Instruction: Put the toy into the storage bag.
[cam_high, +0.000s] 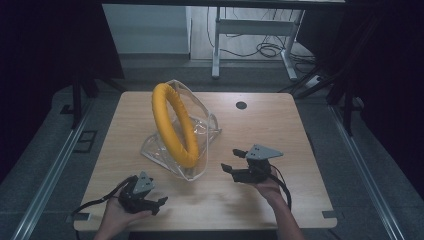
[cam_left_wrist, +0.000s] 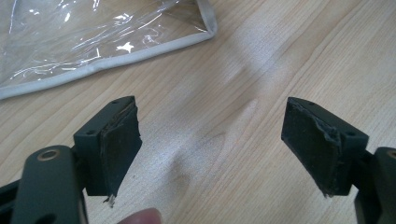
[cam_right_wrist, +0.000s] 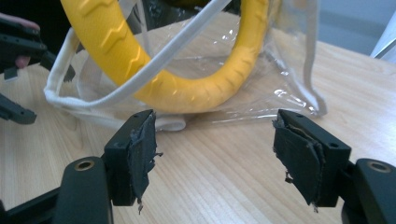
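From above, the yellow ring stands upright inside the clear bag mid-table, propping it open.

The left gripper waits near, jaws spread.

The right gripper faces the bag's mouth, jaws spread wide, ready to grasp.

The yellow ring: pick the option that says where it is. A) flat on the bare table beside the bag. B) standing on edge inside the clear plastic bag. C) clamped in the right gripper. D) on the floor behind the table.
B: the yellow ring stands on edge inside the clear plastic bag, whose white trim crosses in front of it in the right gripper view, while the right gripper sits open and apart from it.
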